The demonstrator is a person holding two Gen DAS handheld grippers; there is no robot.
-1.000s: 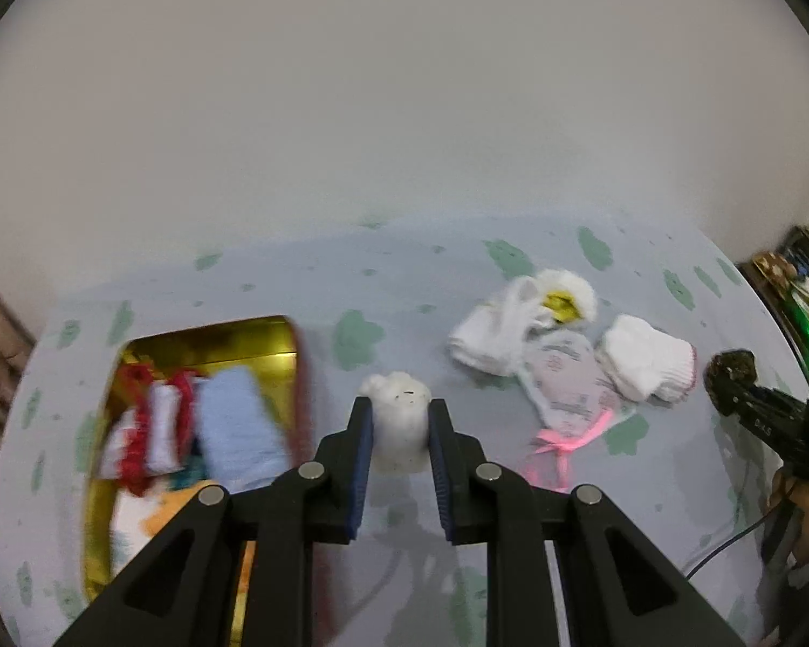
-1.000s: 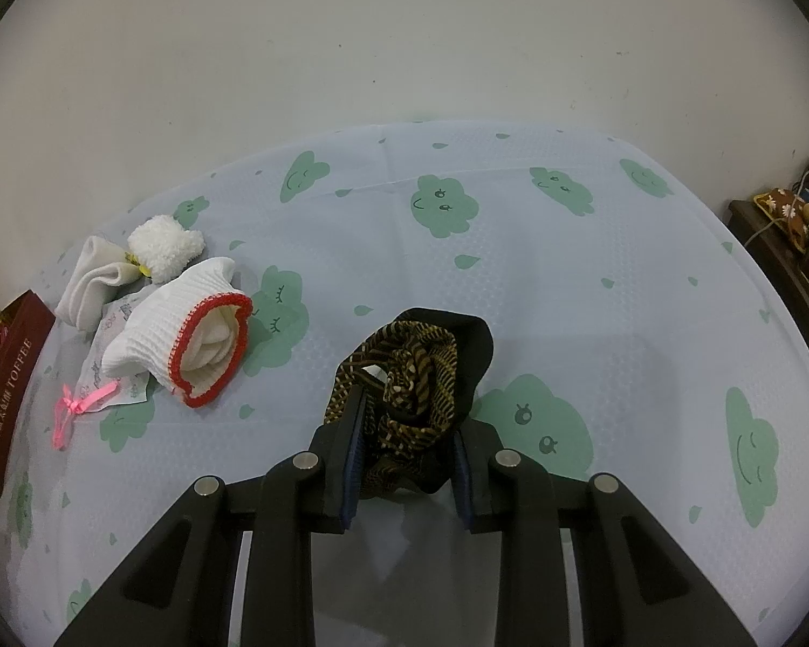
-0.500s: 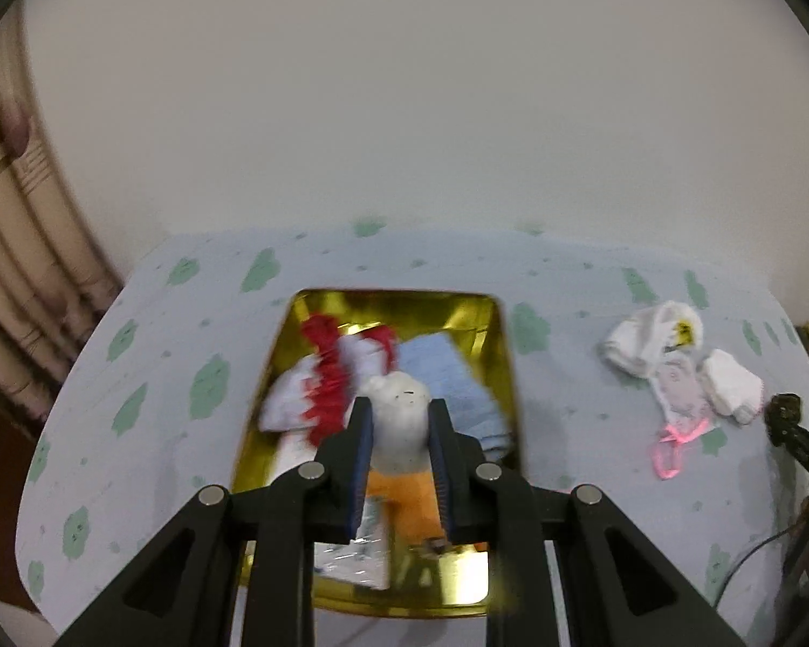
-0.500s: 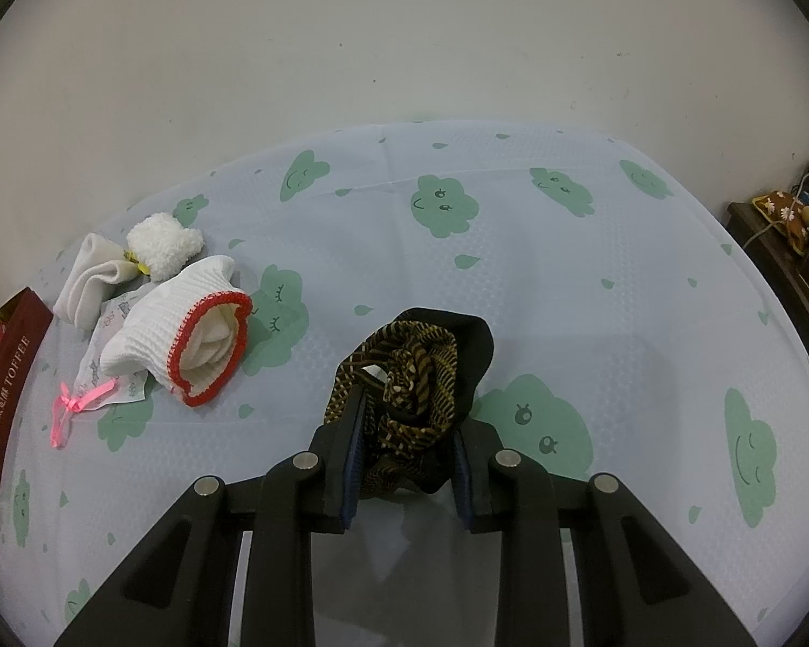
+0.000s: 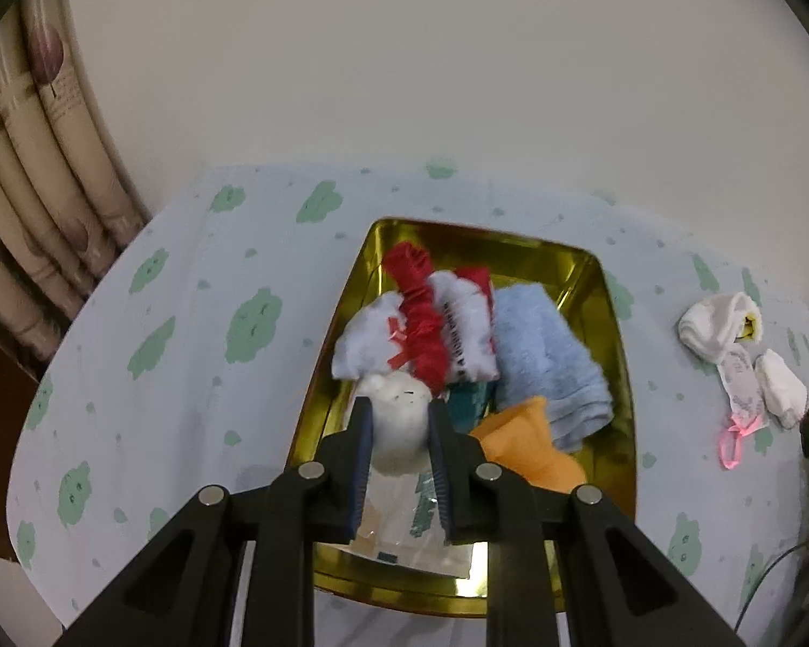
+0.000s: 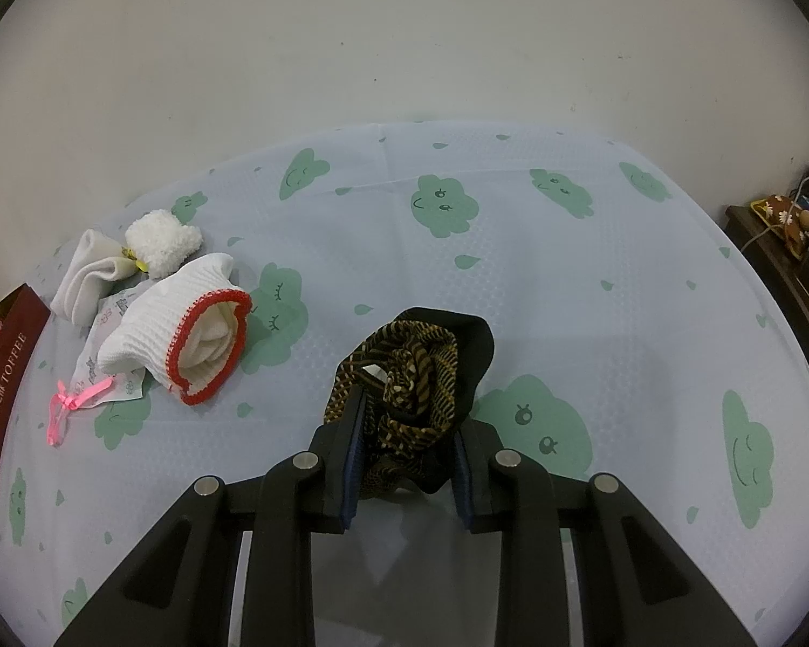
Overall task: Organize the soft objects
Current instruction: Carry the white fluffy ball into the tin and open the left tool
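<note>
My left gripper (image 5: 399, 420) is shut on a white fluffy sock (image 5: 399, 420) and holds it above the near left part of the gold tin (image 5: 617, 334). Inside the tin lie a red and white bundle (image 5: 431, 318), a light blue cloth (image 5: 544, 345) and an orange piece (image 5: 528, 447). My right gripper (image 6: 407, 415) is shut on a brown striped and black cloth (image 6: 420, 372) just over the sheet. To its left lie a white sock with a red rim (image 6: 183, 329), a folded white sock (image 6: 89, 280) and a fluffy white one (image 6: 162, 240).
The bed sheet (image 6: 512, 280) is pale with green cloud prints. The dark red tin lid (image 6: 2, 377) lies at the left edge of the right wrist view. Curtains (image 5: 38, 162) hang at the left, and a dark cabinet (image 6: 782, 259) stands at the right.
My left gripper has carried the white fluffy sock from the open sheet leftward to above the gold tin, rolling a little. The right gripper and its cloth have stayed still.
</note>
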